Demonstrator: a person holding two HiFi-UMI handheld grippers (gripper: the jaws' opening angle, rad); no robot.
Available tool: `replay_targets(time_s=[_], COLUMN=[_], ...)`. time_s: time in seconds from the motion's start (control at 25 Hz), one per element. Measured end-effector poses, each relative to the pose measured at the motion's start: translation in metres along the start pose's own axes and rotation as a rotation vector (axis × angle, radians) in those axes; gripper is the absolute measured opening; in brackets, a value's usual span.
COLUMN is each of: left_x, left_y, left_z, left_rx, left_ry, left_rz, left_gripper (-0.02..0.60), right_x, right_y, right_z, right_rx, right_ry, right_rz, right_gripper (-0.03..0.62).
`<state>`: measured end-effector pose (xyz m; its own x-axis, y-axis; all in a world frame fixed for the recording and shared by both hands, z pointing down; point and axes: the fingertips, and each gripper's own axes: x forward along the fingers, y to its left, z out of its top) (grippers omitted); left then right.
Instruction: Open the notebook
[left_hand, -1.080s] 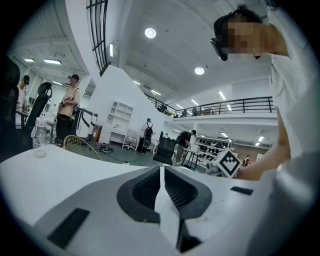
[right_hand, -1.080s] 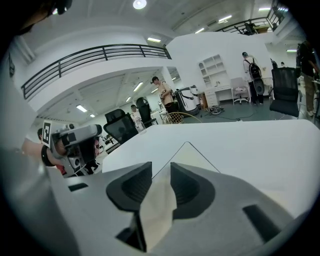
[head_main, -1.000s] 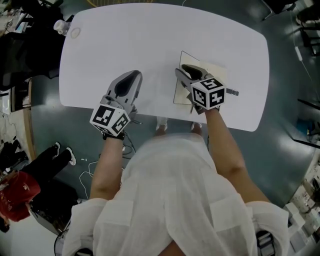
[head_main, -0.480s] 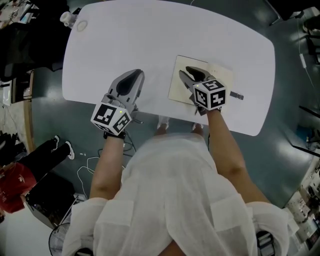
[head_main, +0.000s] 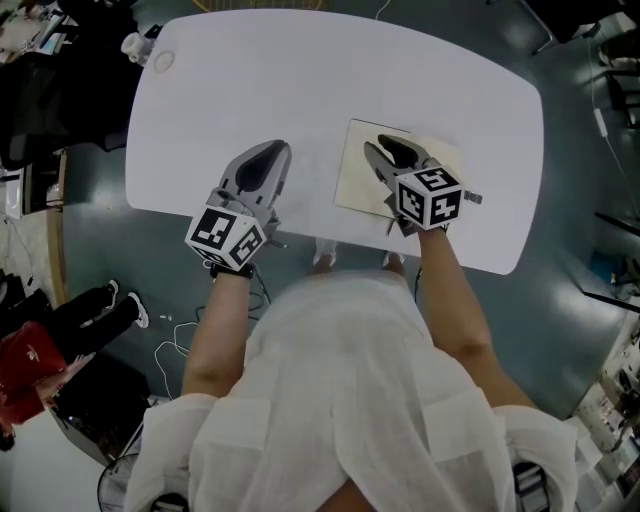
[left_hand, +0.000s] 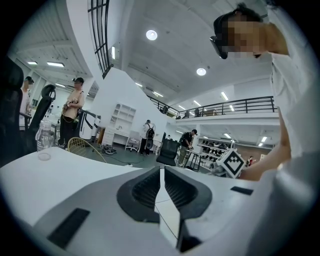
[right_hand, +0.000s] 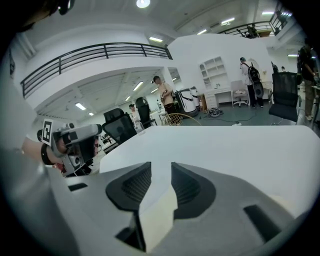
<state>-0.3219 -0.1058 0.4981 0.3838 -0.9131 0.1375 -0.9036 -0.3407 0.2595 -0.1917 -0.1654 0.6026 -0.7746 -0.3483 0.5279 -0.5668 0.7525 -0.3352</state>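
On the table's (head_main: 300, 80) left corner, well out beyond the left gripper (head_main: 270, 152) and to its left, stands a clear bottle (head_main: 134, 46). The left gripper lies low near the table's near edge, nose pointing away from the person and tilted slightly right. Its marker cube (head_main: 225, 238) sits at the wrist end, and the bare left forearm (head_main: 210, 340) runs straight back to the body. Its jaws are closed to a thin slit and grip nothing; only white tabletop shows between them.

To its right, well apart, the right gripper (head_main: 386, 146) hangs over the notebook (head_main: 358, 182), nose pointing away and angled a little left, with the right forearm (head_main: 452, 300) stretched out behind it. The notebook lies flat directly beneath this gripper, cream cover up and shut, near the table's near edge. The jaws stand apart, with a cream strip of the notebook showing in the gap. I cannot tell whether they touch it.
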Motion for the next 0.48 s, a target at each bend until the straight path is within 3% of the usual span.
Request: replay_targets(time_s=[0.48], left_x=[0.009], left_y=[-0.003], left_z=[0.042], left_rx=[0.054], left_ry=[-0.057], left_rz=[0.003], left_gripper=[0.028], right_x=[-0.082], right_y=[-0.027], right_z=[0.068], right_rx=[-0.014], right_ry=[-0.216], right_rz=[-0.121], right_gripper=[0.121])
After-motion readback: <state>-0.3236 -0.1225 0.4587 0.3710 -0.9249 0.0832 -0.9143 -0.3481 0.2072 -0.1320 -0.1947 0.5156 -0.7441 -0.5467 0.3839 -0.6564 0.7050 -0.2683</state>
